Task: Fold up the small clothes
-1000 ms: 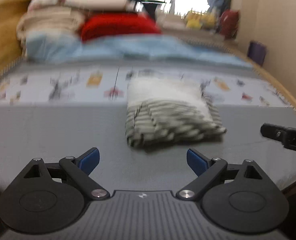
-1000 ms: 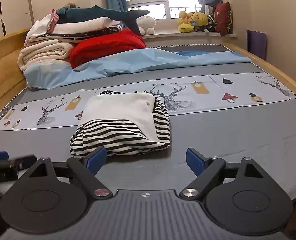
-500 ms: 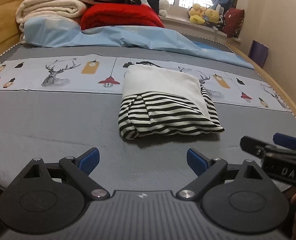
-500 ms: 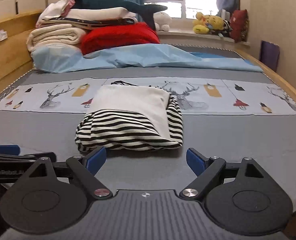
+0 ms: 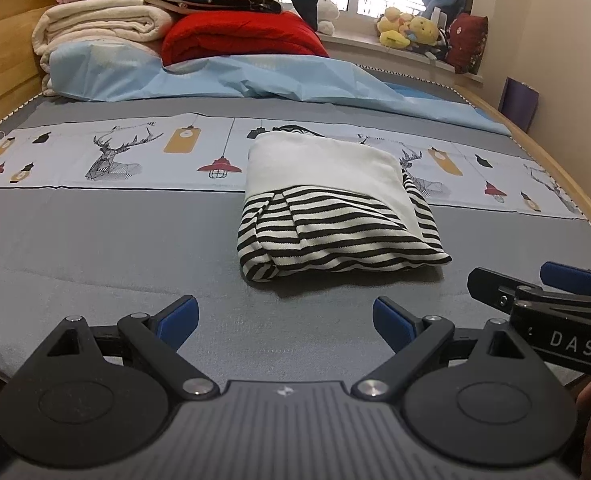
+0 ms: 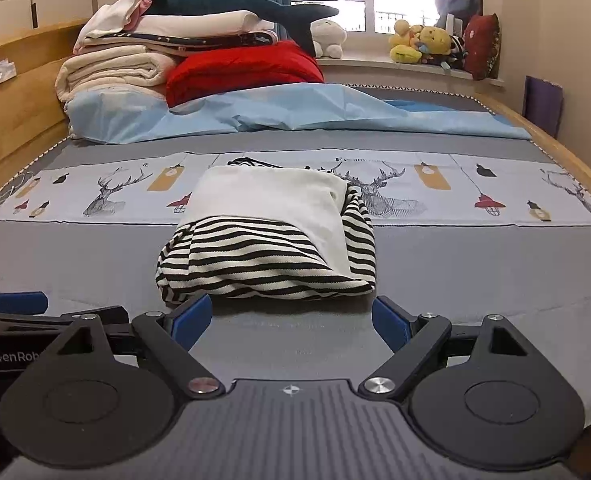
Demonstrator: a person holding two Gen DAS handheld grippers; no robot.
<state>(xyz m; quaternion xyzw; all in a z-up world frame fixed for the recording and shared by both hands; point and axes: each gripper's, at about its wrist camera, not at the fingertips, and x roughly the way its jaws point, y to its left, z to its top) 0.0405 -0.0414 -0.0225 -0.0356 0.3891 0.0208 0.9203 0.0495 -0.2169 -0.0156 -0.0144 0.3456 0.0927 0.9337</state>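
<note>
Left handheld black two-finger gripper with blue pads: fingers spread wide, nothing between them, low over the grey woven bedspread; right handheld black two-finger gripper with blue pads: fingers likewise wide apart and empty, its left pad just beside the near hem of the garment. Task item: small black-and-white striped knit garment with a plain white panel folded over its top, lying as a compact bundle at 12 o'clock from the right gripper and 1 o'clock from the left, straddling the grey cloth and the pale-blue printed band with deer and lamps. Judged mostly folded; near striped edge is loose and layered. Risks: a pinch at that hem may catch only the top layer and peel the fold open; a pad dragged along the bedspread may grab the bedspread with the garment; the two grippers sit close together at 3 o'clock of the left view, so a careless reach could knock them together; soft mattress gives no firm backing for pressing a crease. Room, left to right: wooden headboard, stacked cream folded blankets, red quilt, dark teal shark plush, crumpled light-blue sheet, window sill with yellow stuffed toys, purple board against the wall
</note>
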